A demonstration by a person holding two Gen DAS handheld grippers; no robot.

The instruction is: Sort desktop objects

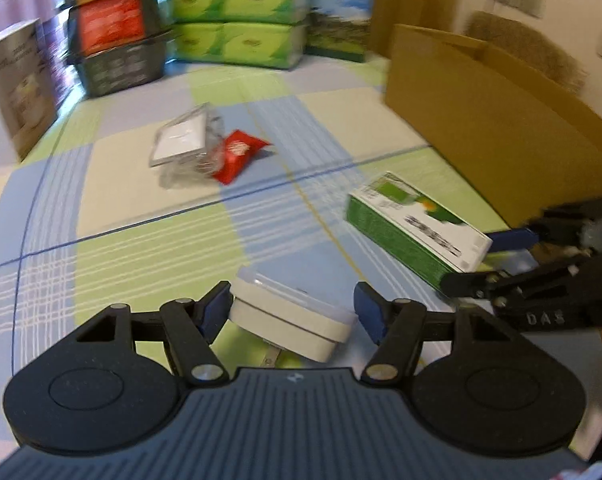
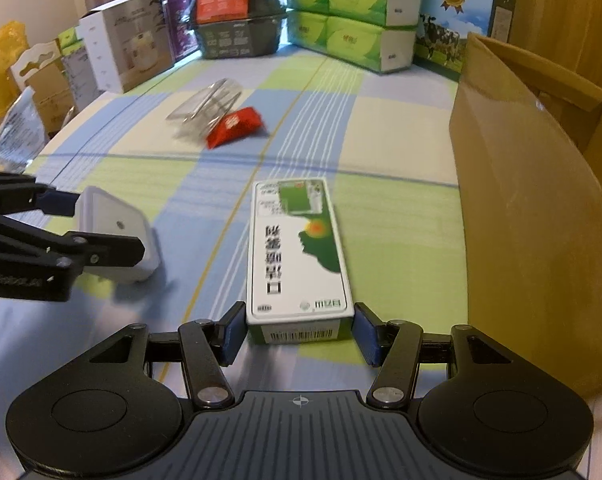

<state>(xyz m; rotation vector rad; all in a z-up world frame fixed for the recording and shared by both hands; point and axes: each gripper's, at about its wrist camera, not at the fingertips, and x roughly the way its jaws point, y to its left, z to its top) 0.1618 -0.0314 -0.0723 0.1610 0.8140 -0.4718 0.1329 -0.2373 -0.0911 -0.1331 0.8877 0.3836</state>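
The green and white carton (image 2: pixel 299 256) is seen lying flat on the checked counter (image 2: pixel 397 216), its barcoded short end framed by the right gripper (image 2: pixel 299 334); the fingers (image 2: pixel 233 334) are spread just outside that end, and whether the pads already touch the card cannot be told. The carton is judged to be light, stiff paperboard with smooth printed faces, so it should be gripped across its narrow width near this end, with modest pressure lest the walls buckle; held so far from its middle, it may droop at the far end. At about nine o'clock from it, well apart, a small white box (image 1: pixel 291 320) with a clear lid is straddled by the left gripper (image 1: pixel 293 312), whose fingers (image 1: pixel 215 308) are also apart and not yet clamped. It looks hard, rigid plastic and likely slippery, so its side walls below the lid are the better hold. Toward eleven o'clock, farther off, a clear plastic case (image 2: pixel 205 110) lies touching a red sachet (image 2: pixel 235 126); the case appears thin and crushable, the sachet soft. At three o'clock a brown cardboard box (image 2: pixel 533 208) stands open, a probable destination, though this is only a judgement.
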